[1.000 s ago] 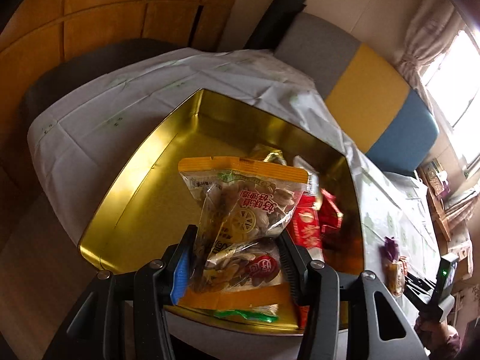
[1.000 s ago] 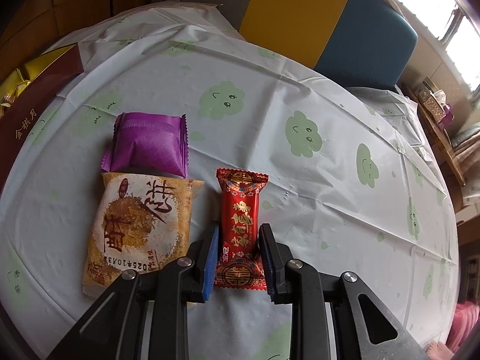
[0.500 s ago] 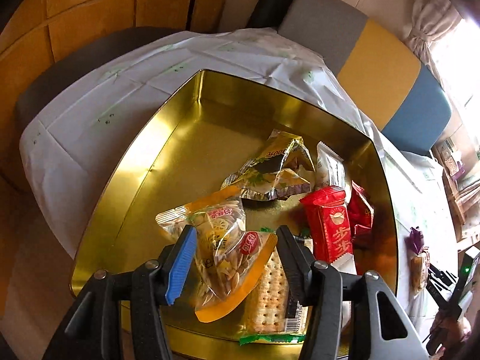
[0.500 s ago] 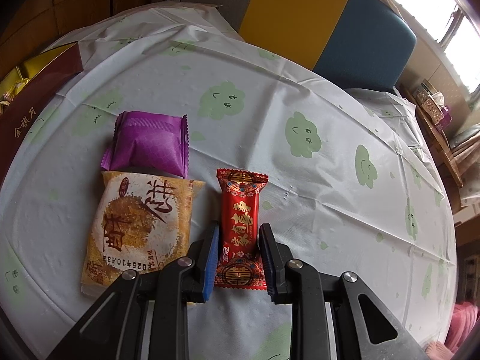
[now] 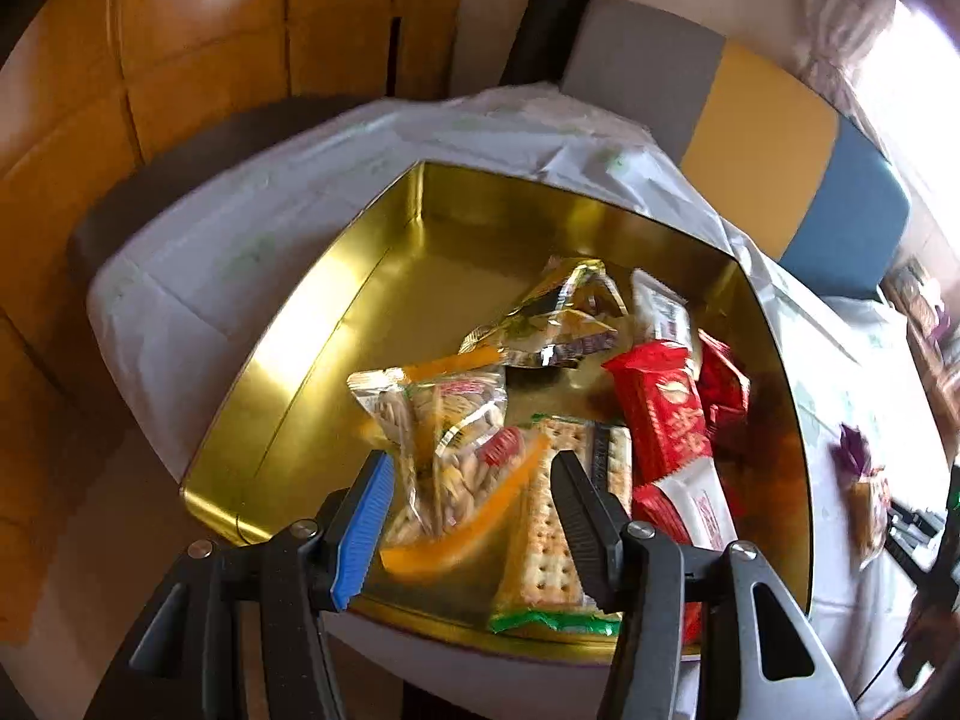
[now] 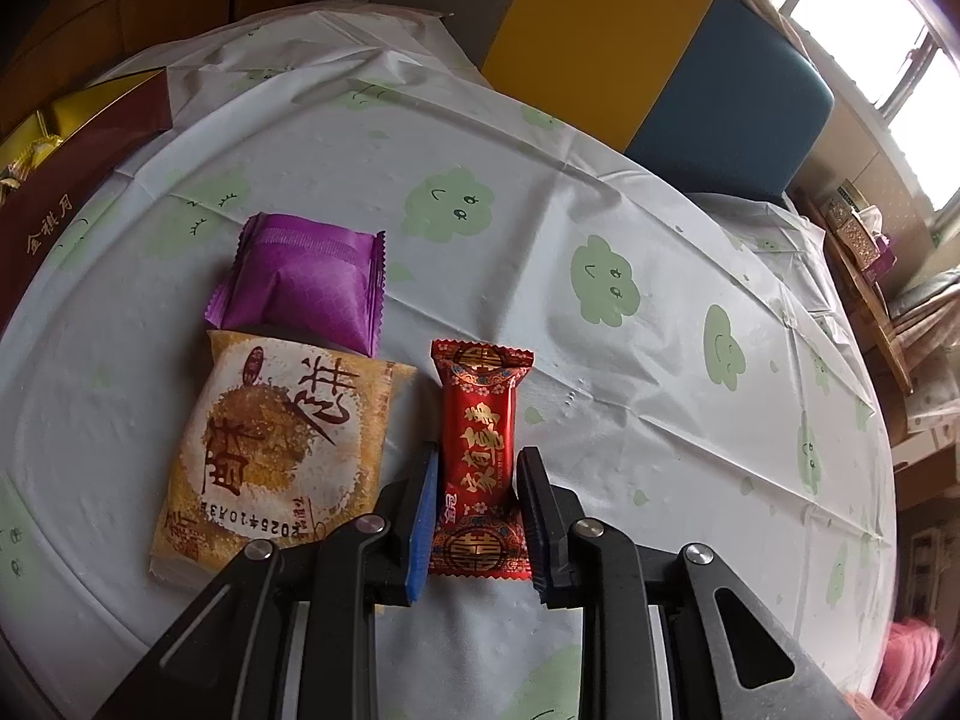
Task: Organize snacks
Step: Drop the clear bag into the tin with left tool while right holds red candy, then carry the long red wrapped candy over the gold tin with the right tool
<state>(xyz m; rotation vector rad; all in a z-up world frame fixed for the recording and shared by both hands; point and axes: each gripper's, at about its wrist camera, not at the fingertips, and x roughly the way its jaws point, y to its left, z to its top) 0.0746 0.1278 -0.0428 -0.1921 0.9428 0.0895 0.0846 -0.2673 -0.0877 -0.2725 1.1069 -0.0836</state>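
Observation:
In the left wrist view my left gripper [image 5: 471, 471] is open above the near edge of a gold tin [image 5: 336, 324]. A clear nut bag with orange ends [image 5: 447, 450] lies loose in the tin between the fingers, beside crackers [image 5: 555, 534], red packets [image 5: 660, 414] and a gold packet [image 5: 552, 318]. In the right wrist view my right gripper [image 6: 477, 483] has its jaws around a red candy bar [image 6: 480, 450] lying on the tablecloth; I cannot tell whether the pads press it. An orange pastry packet [image 6: 276, 450] and a purple packet [image 6: 306, 288] lie to its left.
The round table has a white cloth with green clouds [image 6: 600, 288]. The tin's dark red wall [image 6: 78, 180] shows at the far left of the right wrist view. A grey, yellow and blue bench [image 6: 660, 60] stands behind the table. Wood panelling [image 5: 180, 60] is beyond the tin.
My left gripper opened and let go of the nut bag, which dropped into the tin; the gripper has drawn back and up. The right gripper has stayed still around the red candy bar.

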